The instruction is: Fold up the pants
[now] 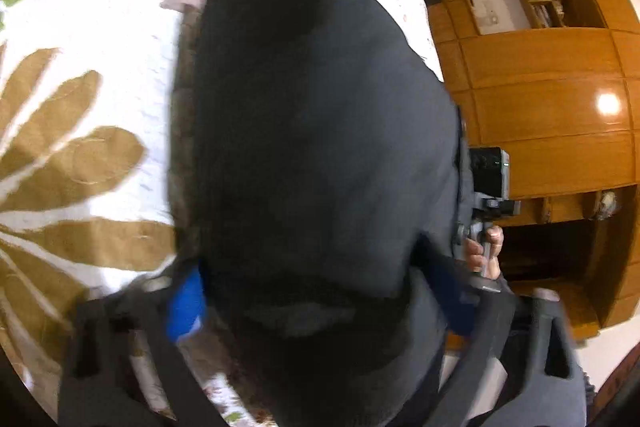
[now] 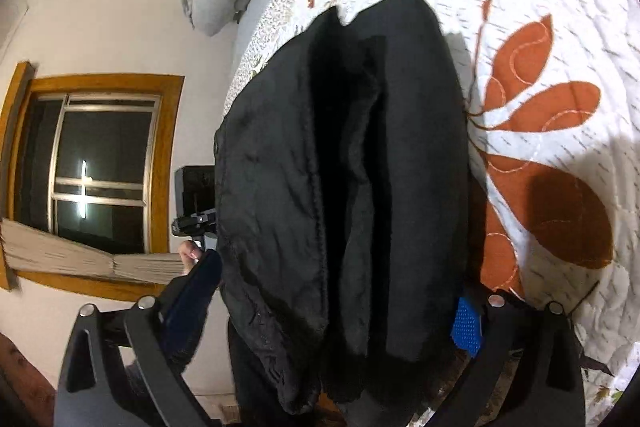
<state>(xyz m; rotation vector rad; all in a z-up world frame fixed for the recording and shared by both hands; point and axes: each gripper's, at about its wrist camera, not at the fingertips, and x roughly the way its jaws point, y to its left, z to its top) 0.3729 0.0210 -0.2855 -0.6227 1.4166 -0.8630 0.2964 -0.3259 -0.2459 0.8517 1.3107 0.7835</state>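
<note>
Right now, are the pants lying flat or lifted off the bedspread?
Lifted: the pants hang bunched between both grippers above the bedspread.

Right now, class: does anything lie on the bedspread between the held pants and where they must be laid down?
Nothing visible does. The black pants hang from both grippers, left gripper and right gripper, and the floral bedspread beyond shows only its pattern and shadows.

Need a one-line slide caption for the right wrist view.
Right gripper holds black pants up beside the flowered bedspread.
</note>
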